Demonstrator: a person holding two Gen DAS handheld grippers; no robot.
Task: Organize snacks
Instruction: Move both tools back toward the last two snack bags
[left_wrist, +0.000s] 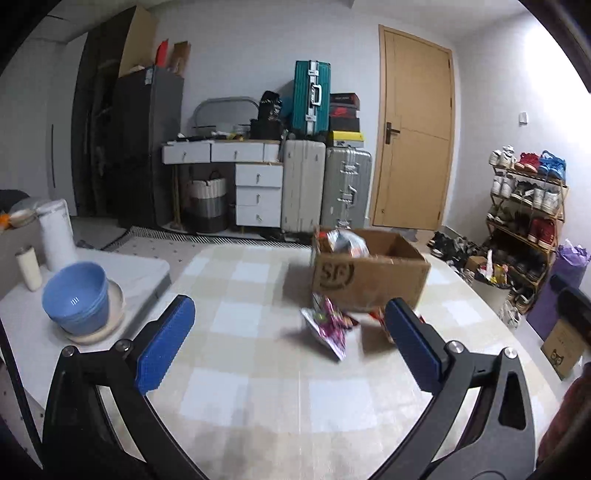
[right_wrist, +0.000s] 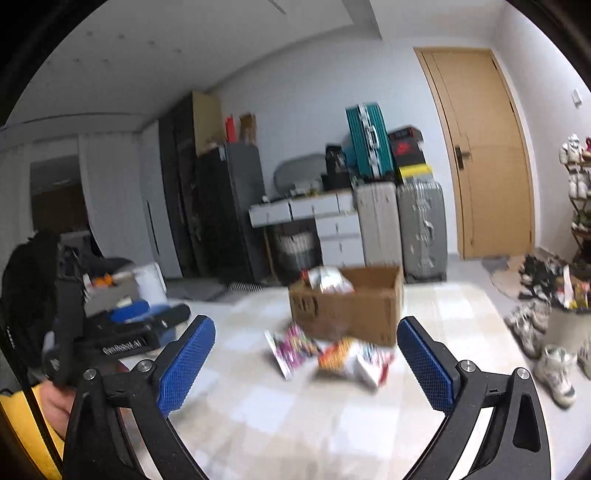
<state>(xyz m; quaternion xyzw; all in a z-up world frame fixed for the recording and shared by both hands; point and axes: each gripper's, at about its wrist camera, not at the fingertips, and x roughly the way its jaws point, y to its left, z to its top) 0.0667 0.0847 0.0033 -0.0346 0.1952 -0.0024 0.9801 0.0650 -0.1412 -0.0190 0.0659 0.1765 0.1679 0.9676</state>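
Observation:
A brown cardboard box (left_wrist: 369, 280) stands on the checked tablecloth (left_wrist: 258, 369) with snack bags (left_wrist: 341, 242) in its left part. A pink snack packet (left_wrist: 328, 326) lies in front of the box, with a red packet (left_wrist: 380, 321) beside it. The right wrist view shows the box (right_wrist: 351, 310), the pink packet (right_wrist: 293, 349), an orange packet (right_wrist: 338, 356) and a white-red packet (right_wrist: 371, 363). My left gripper (left_wrist: 291, 339) is open and empty, short of the packets. My right gripper (right_wrist: 306, 360) is open and empty, above the table. The left gripper (right_wrist: 147, 332) shows at the right view's left.
A stack of blue bowls (left_wrist: 77, 295) on a plate, a white cup (left_wrist: 28, 267) and a white roll (left_wrist: 57, 236) stand on a side surface at left. Suitcases (left_wrist: 325, 188), drawers (left_wrist: 258, 195), a door (left_wrist: 413, 133) and a shoe rack (left_wrist: 528, 214) are beyond.

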